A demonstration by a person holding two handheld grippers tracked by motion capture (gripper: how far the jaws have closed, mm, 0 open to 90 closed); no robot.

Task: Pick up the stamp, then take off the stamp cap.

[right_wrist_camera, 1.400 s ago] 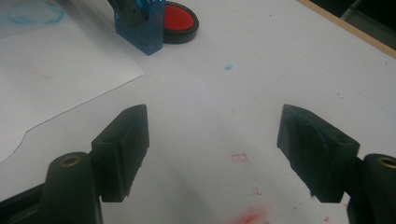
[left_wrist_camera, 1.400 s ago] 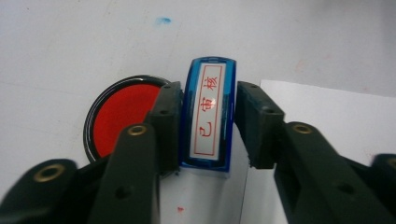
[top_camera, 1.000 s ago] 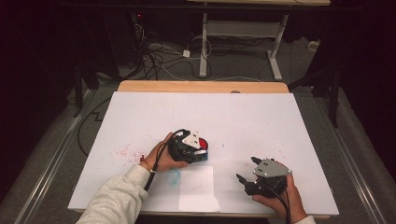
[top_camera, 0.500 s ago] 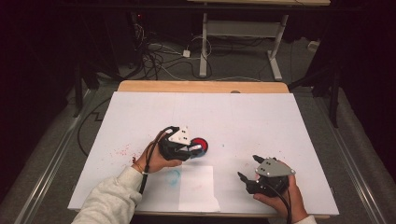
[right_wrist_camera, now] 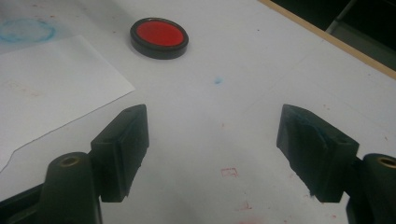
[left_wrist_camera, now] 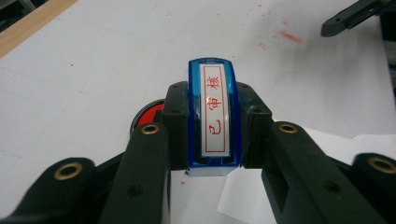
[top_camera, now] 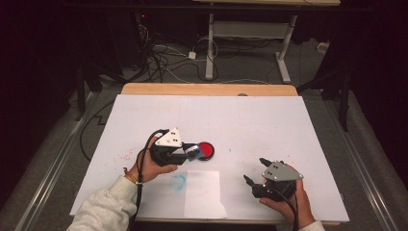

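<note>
My left gripper (left_wrist_camera: 212, 135) is clamped on the blue stamp (left_wrist_camera: 214, 116) at frame centre, just beside the red ink pad (top_camera: 206, 150), while my right gripper (right_wrist_camera: 212, 149) gapes wide over bare table (top_camera: 269, 120) at lower right, near the paper sheet (top_camera: 204, 192).

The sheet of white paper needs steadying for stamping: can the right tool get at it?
Probably yes: the right tool is open, and the sheet of white paper lies uncovered just beside it.
</note>
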